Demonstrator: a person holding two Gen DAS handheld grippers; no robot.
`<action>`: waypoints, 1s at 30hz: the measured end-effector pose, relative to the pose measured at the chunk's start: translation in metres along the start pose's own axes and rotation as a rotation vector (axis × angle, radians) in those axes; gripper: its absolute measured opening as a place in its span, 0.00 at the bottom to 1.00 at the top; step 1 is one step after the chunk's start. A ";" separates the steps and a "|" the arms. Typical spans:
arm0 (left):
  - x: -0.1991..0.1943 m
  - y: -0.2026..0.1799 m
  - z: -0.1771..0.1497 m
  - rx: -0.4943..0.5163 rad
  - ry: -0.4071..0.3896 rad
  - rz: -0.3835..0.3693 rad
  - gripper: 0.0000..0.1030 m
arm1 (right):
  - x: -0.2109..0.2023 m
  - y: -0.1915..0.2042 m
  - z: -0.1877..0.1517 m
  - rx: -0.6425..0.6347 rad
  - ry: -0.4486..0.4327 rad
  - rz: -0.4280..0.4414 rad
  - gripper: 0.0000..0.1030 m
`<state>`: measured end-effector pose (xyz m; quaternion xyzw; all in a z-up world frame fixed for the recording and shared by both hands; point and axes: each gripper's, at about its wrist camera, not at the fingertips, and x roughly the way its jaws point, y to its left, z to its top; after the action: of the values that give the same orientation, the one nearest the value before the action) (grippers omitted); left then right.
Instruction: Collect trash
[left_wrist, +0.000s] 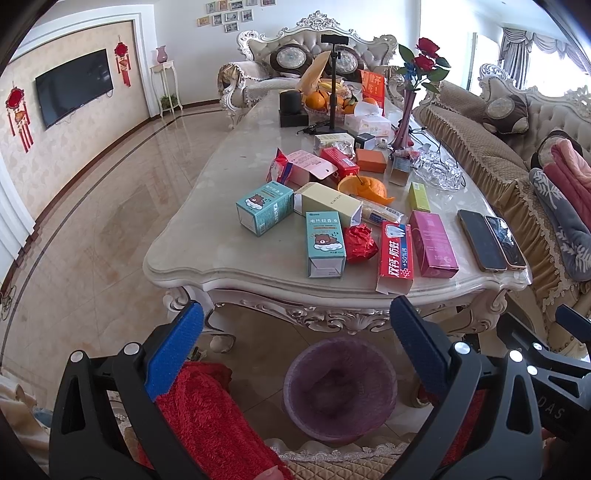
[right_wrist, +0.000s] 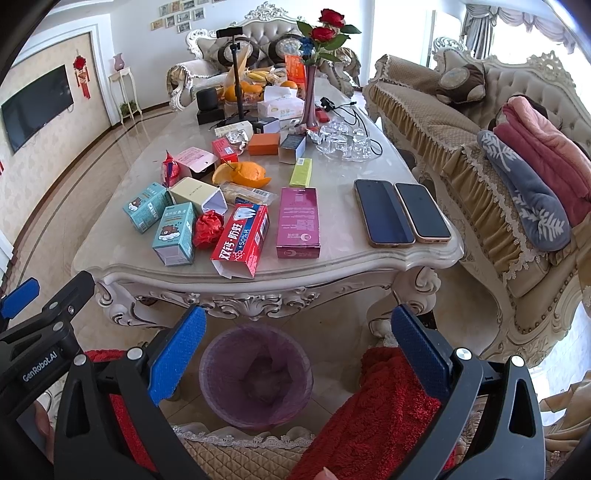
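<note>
Both left tongs (left_wrist: 295, 354) and right tongs (right_wrist: 299, 354) are spread wide and empty, at lower frame directly above the lined bin (right_wrist: 255, 376), apparently awaiting a first pick. Trash, including red crumpled wrapper (left_wrist: 360, 243) and orange peel (left_wrist: 364, 188), lies mid-frame on the bench (right_wrist: 332, 266).

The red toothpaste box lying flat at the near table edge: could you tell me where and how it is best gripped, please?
Grip the flat red cardboard toothpaste box across its two long side edges, near its middle, coming from above. It lies flat, and its near end with an open flap overhangs the marble table edge, so that end would probably crush. Both grippers are open and empty.
</note>
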<state>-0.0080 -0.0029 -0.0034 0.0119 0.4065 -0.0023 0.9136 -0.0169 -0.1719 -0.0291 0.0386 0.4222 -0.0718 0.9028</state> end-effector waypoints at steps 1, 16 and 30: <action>0.000 0.001 0.000 0.000 0.001 0.000 0.95 | 0.000 0.000 0.000 0.000 0.001 0.000 0.94; 0.004 0.002 -0.001 -0.006 0.010 0.017 0.95 | 0.000 0.000 0.000 -0.010 -0.007 0.014 0.94; 0.054 0.029 0.006 -0.012 -0.004 0.023 0.95 | 0.047 -0.017 0.018 -0.008 -0.064 0.037 0.94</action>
<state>0.0331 0.0263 -0.0389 0.0108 0.4047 0.0105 0.9143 0.0239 -0.1957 -0.0534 0.0404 0.3926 -0.0546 0.9172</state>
